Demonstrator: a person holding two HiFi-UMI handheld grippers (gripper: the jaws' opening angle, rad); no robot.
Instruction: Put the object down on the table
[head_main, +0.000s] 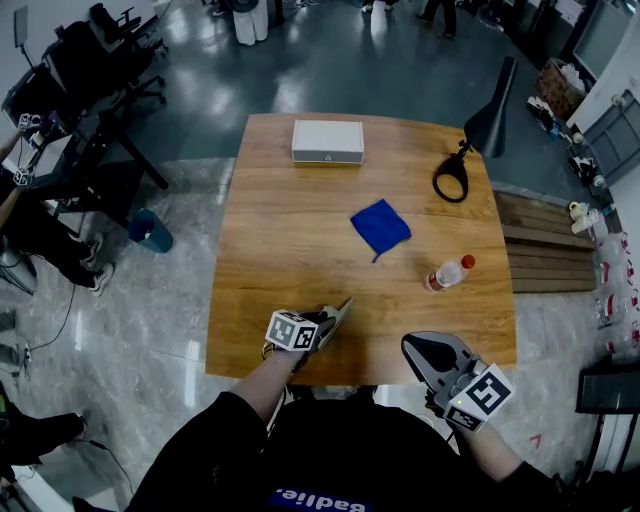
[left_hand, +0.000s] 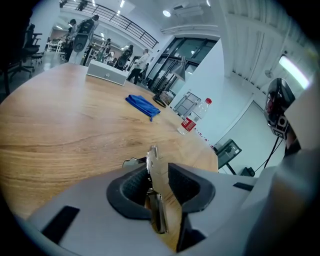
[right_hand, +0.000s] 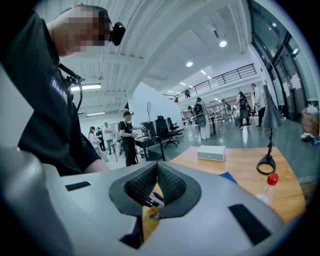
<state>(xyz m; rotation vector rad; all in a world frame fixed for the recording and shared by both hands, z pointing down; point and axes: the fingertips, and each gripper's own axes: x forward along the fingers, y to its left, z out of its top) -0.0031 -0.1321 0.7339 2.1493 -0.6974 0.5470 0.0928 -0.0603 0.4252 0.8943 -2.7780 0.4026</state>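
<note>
A thin flat metal object (left_hand: 152, 162) stands on edge between the jaws of my left gripper (left_hand: 159, 169), low over the wooden table (head_main: 280, 270) near its front edge. The jaws stand apart: table shows between the object and the right-hand pad, so the pads are not pressing on it. In the head view the object (head_main: 338, 316) sticks out, tilted, past my left gripper (head_main: 325, 324). My right gripper (head_main: 420, 350) hovers at the table's front edge to the right, with its jaw tips together (right_hand: 157, 166) and nothing between them.
Farther back on the table lie a blue cloth (head_main: 380, 226), a plastic bottle with a red cap (head_main: 448, 273) on its side, a white box (head_main: 327, 141) and a black desk lamp (head_main: 465, 172). Office chairs (head_main: 110, 45) stand to the left, a wooden bench (head_main: 545, 245) to the right.
</note>
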